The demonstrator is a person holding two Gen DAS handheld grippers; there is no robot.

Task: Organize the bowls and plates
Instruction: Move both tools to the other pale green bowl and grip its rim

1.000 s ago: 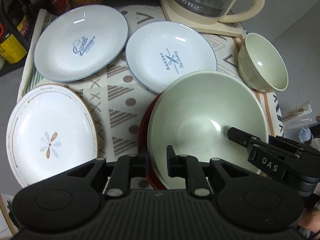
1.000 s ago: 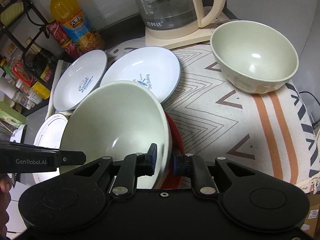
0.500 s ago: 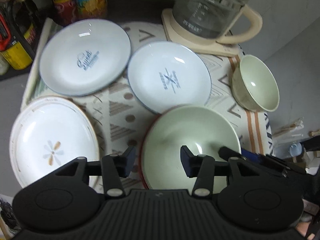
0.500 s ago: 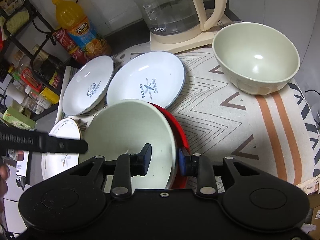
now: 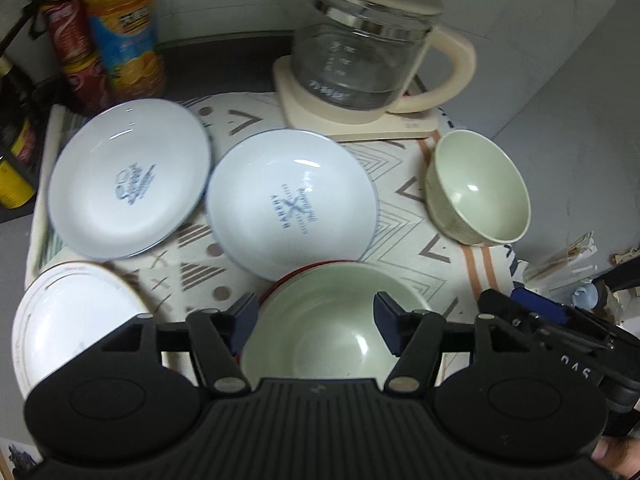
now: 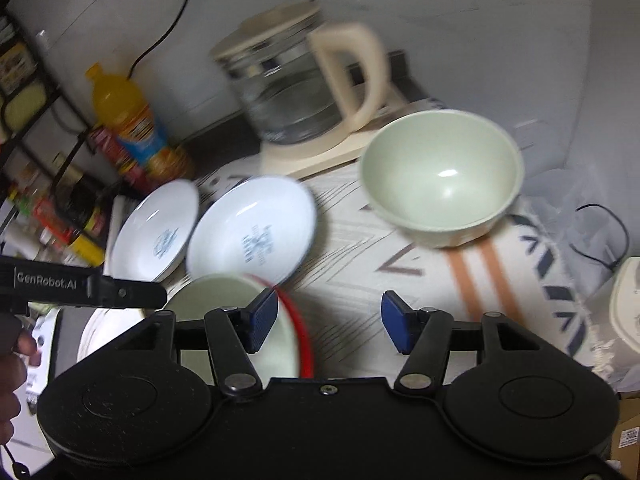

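Observation:
A wide pale-green shallow bowl [image 5: 332, 332] rests on a red plate [image 5: 288, 280] at the near edge of the patterned cloth. My left gripper [image 5: 316, 320] hangs above it, jaws opening, the pads clear of the rim. My right gripper [image 6: 328, 320] is also opening with nothing between its pads; the same bowl [image 6: 212, 296] and the red plate's rim [image 6: 304, 332] lie below its left finger. A deeper green bowl [image 6: 440, 176] stands at the far right. Two white plates with blue print [image 5: 128, 180] [image 5: 292, 208] lie behind, and a gold-rimmed white plate [image 5: 68, 320] sits at the near left.
A glass kettle [image 5: 360, 52] on its cream base stands at the back. An orange drink bottle [image 5: 120, 28] and red cans [image 5: 76, 52] line the back left, beside a dark rack of jars. The table drops off to the right of the cloth [image 5: 400, 208].
Both grippers were shut on opposite rims of the wide green bowl. They have let go, opened and drawn up and back. The bowl stays on the red plate.

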